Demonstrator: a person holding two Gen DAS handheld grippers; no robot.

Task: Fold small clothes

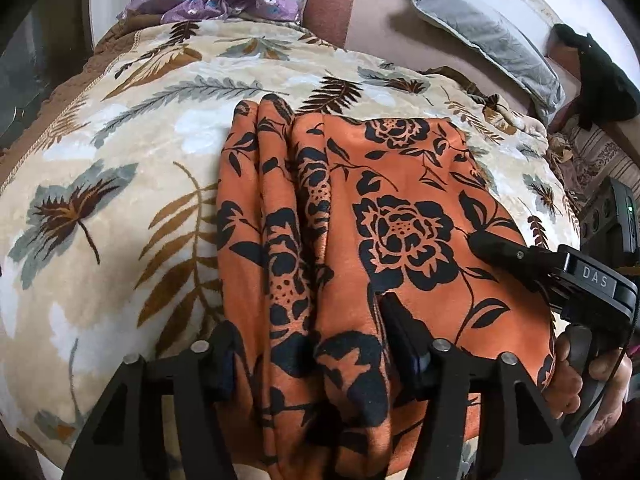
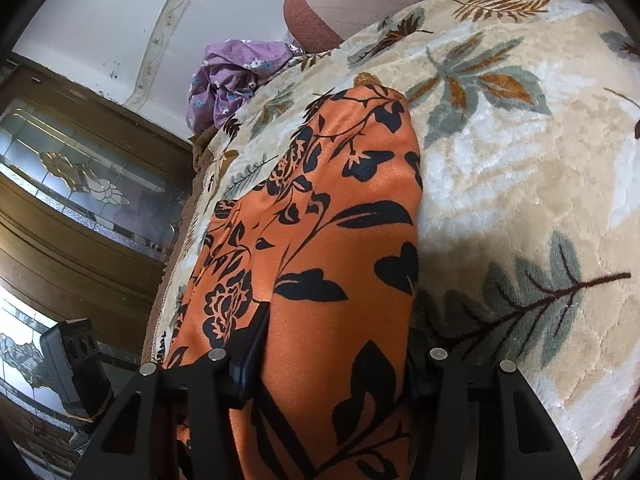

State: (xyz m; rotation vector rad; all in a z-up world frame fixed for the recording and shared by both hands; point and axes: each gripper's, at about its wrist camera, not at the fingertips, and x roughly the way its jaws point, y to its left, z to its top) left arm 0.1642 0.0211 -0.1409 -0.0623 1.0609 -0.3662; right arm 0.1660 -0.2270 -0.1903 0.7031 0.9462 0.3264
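**Both claws on the near end of the orange garment**

Nearest the cameras, the left claw stood open, its two fingers well apart, with gathered folds of the orange garment bunched up between them. Whether the pads were pinching that cloth or only straddling it could not be told from the left wrist view. The right claw was likewise spread wide, the near end of the same garment filling the gap between its fingers; a firm grip could not be confirmed there either. In the left view the right claw showed at the garment's right edge, its dark fingertip lying on the printed cloth.

The garment lay on the blanket covering the bed, its long axis running straight away from both claws toward the far side. Its left half was rucked into lengthwise ridges, while the right half lay flatter. Both claws sat at the near short end, so the likely next move, as a judgement, was a fold carried forward along that axis, the far end being the target.

Farther off, a purple floral cloth lay heaped at the far edge of the bed, and a grey pillow rested beyond the blanket.
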